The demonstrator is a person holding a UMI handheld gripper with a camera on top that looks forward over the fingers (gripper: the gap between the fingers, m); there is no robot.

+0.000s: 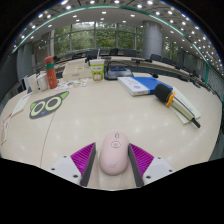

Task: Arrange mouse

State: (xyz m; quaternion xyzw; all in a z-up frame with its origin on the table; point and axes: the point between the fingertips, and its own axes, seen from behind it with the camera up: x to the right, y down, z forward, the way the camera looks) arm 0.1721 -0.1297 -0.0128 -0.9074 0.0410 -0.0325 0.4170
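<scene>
Pale pink, rounded plastic mouse (113, 152) resting on the round beige table (100, 115), between the fingers. Gripper (113, 160) spread about the mouse's width; purple pads (84, 158) close at either flank, contact unclear. Broad bare tabletop ahead of the mouse; table edge curving off well beyond at both sides. Farther out: black-and-green flat item (47, 105) to the left, orange-red bottle (50, 72) behind it, blue-and-white book stack (140, 84) to the right, dark tool with an orange grip (170, 98) near it. Office room with ceiling lights and windows behind.
</scene>
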